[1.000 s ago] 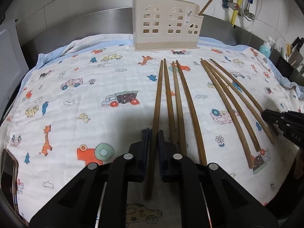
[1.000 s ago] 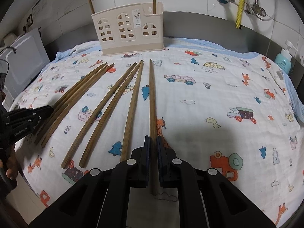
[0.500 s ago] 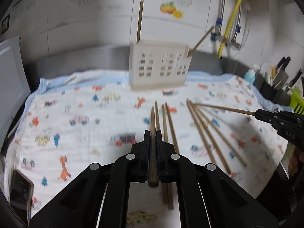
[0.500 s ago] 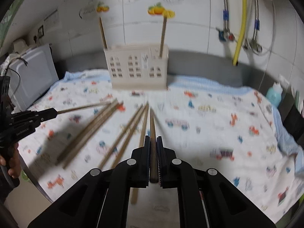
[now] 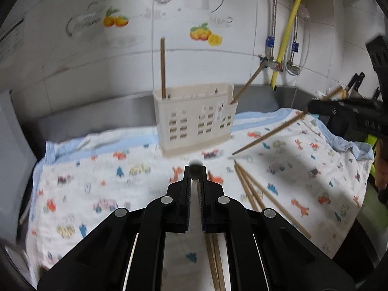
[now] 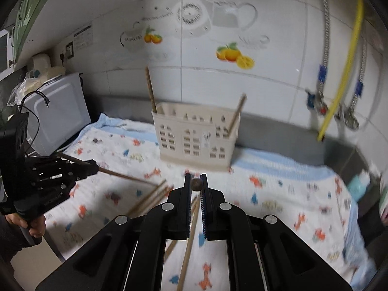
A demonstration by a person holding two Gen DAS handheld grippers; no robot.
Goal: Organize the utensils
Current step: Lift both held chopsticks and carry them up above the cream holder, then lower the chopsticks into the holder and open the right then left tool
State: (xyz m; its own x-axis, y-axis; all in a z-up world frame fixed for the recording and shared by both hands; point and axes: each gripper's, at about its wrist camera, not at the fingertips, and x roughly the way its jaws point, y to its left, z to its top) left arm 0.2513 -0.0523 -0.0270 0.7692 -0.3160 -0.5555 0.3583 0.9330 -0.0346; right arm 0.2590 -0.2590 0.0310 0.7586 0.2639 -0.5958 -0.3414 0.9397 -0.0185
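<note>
A beige utensil holder (image 5: 196,118) (image 6: 196,138) stands at the back of the patterned cloth, with two chopsticks standing in it. My left gripper (image 5: 195,169) is shut on a chopstick seen end-on (image 5: 195,165), raised above the cloth. My right gripper (image 6: 196,181) is shut on another chopstick, also end-on (image 6: 196,184). In the left wrist view the right gripper (image 5: 312,108) holds its chopstick (image 5: 266,135) slanting down. In the right wrist view the left gripper (image 6: 94,168) holds its chopstick (image 6: 126,176) likewise. Several chopsticks lie on the cloth (image 5: 252,189) (image 6: 150,198).
The cloth (image 5: 121,169) covers a steel counter against a tiled wall. A grey appliance (image 6: 58,111) stands at the left. Yellow and braided hoses (image 5: 288,34) hang at the back right. Knives (image 5: 354,82) and a blue soap bottle (image 6: 359,184) sit at the far right.
Both grippers have lifted their chopsticks off the cloth and tilted up, so each stick now points toward the holder. The holder looks nearer.
</note>
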